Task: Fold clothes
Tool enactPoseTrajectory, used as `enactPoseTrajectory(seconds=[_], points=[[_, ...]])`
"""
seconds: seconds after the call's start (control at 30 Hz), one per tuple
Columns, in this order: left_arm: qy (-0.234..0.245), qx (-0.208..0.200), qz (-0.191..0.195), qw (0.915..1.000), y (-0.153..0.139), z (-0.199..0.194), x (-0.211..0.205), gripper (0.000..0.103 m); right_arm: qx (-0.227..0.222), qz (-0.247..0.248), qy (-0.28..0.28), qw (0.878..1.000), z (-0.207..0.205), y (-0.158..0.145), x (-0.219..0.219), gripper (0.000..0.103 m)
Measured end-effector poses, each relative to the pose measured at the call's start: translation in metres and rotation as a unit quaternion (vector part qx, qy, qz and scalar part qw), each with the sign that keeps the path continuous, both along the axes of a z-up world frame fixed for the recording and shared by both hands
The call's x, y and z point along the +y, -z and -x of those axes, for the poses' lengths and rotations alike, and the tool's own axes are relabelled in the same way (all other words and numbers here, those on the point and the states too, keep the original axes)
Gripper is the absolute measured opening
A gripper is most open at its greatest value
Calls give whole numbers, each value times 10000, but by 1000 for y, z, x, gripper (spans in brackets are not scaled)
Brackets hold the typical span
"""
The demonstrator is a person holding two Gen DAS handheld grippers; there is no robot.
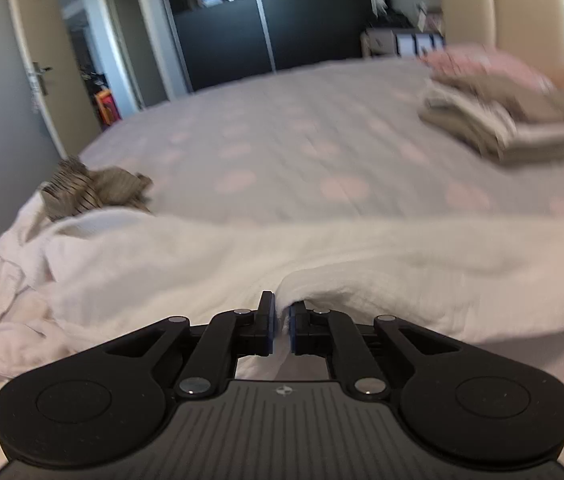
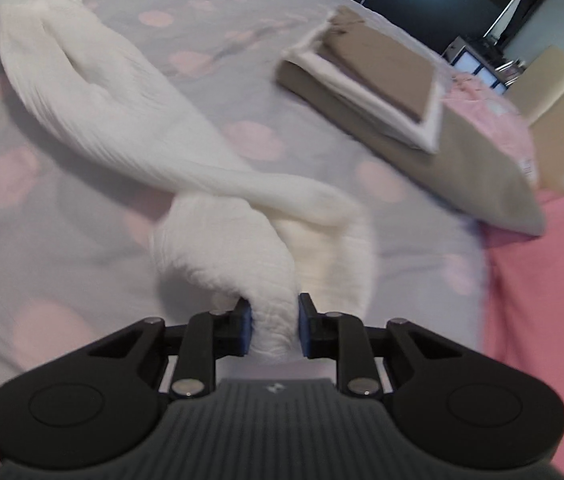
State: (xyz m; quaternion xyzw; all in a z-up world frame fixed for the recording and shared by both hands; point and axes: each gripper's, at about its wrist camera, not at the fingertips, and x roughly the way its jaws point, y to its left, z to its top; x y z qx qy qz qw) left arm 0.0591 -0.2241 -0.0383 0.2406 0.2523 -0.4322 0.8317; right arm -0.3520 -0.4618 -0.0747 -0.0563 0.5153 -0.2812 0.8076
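Both grippers, left [image 1: 281, 320] and right [image 2: 272, 328], clamp the white cloth [image 1: 242, 256], twisted; next untwist, spread on bed [image 1: 302, 140]

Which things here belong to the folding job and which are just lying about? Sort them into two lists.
In the job:
- white garment, gripped at both ends
- left gripper, shut on it
- right gripper, shut on a bunched end
- folded stack, tan and white pieces
- striped crumpled cloth, apparently waiting

Lying about:
- pink blanket
- bedside shelf
- wardrobe
- door
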Motion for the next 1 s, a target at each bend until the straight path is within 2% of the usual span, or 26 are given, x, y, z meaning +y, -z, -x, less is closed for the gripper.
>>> enactPoseTrajectory(seconds=[0.13,0.27,0.33,0.37,0.43,0.57,0.67,0.77,0.83,0.97,1.0], points=[[-250,-116,284,9992,-22,-7,6,5,379,133,394,9984,32,-7,-25,25],[-328,-299,179,9989,-26,-8,12,5,755,12,451,9961,51,2,-34,24],[-300,-305,-48,9991,-21,-6,12,5,1010,-165,273,9944,55,11,-31,37],[-283,-362,-135,9989,-18,-4,12,5,1153,-185,182,9930,55,15,-28,39],[-248,-475,-309,9981,-12,-1,12,5,1414,11,126,9899,58,21,-21,55],[-244,-426,-400,9980,-6,-1,14,5,1393,8,260,9899,75,12,-15,56],[-259,-439,-394,9979,-7,-1,11,5,1173,43,333,9925,81,0,-8,56],[-264,-432,-400,9979,-8,0,8,5,873,52,186,9960,75,-13,9,55],[-264,-422,-410,9979,-8,1,5,5,628,-137,-29,9979,66,-18,23,55],[-288,-408,-389,9980,-10,2,7,5,701,-443,-313,9961,49,-2,43,53],[-294,-405,-384,9980,-11,2,7,5,796,-425,-329,9954,46,5,45,48]])
